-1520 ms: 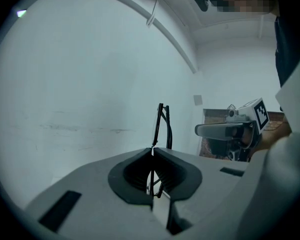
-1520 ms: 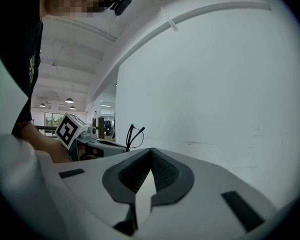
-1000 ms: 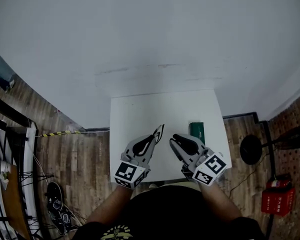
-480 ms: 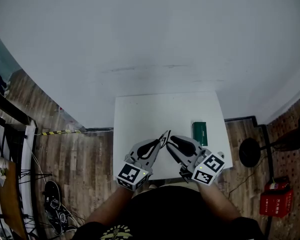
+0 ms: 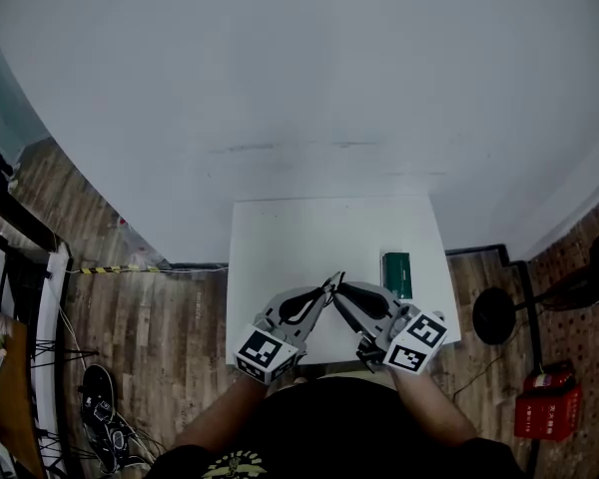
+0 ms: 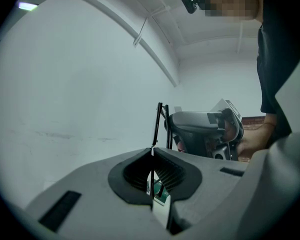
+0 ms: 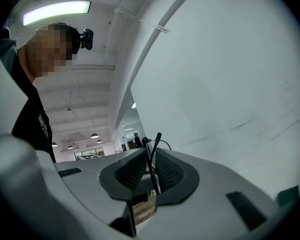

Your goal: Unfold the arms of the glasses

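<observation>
White table [image 5: 280, 238] | green box [image 5: 396, 273] beside | left tongs [image 5: 330, 283], right tongs [image 5: 340, 289] (just closing) pinch glasses [image 6: 159, 124]

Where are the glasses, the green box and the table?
glasses [image 6: 158, 115], left gripper view, on the black frame sticking up
green box [image 5: 397, 273], head view, middle of its top
table [image 5: 299, 239], head view, bare white top

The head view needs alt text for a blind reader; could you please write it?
The grey left gripper and right gripper hold thin black glasses over a small white table; the right jaws have just been closing on them.
</observation>
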